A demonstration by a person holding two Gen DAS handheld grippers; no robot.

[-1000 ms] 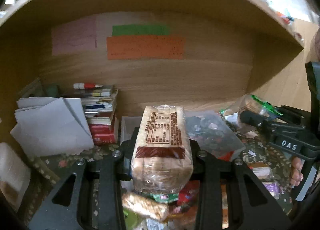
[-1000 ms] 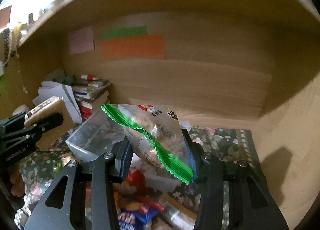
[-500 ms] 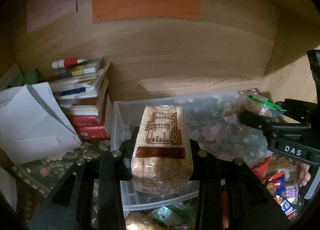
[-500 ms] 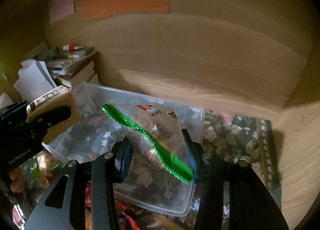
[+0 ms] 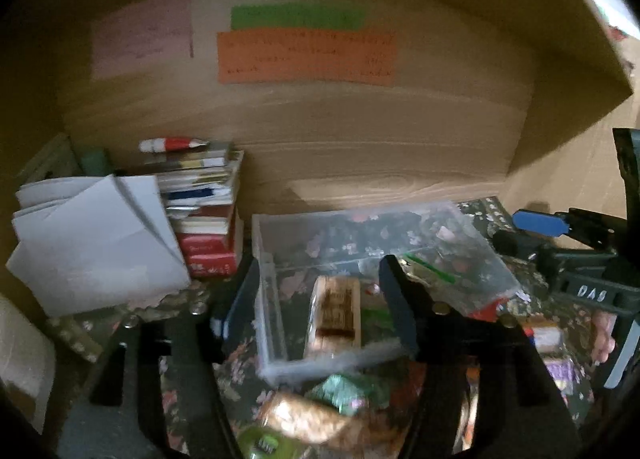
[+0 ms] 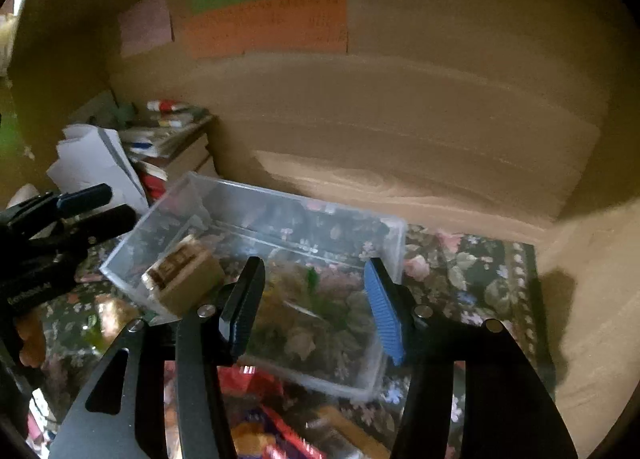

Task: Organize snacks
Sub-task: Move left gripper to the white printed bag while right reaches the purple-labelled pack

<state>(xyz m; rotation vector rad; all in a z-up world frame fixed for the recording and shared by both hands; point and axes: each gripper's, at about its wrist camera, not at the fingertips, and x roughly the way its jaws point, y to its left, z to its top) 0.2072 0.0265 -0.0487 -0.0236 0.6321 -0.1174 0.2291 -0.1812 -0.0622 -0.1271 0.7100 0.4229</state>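
Two claws, the left gripper [image 5: 316,299] and the right gripper [image 6: 316,303], are opening with nothing pinched, the bread pack [image 5: 334,313] and the green-edged bag [image 6: 316,299] lie in the clear box [image 6: 394,237], and a low claw could knock the box.

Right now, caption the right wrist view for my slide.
Right gripper opening above the clear bin, brown snack pack inside.

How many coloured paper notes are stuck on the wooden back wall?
3: a pink note on the left, a green strip to its right, and an orange note directly below the green one. None looks hidden.
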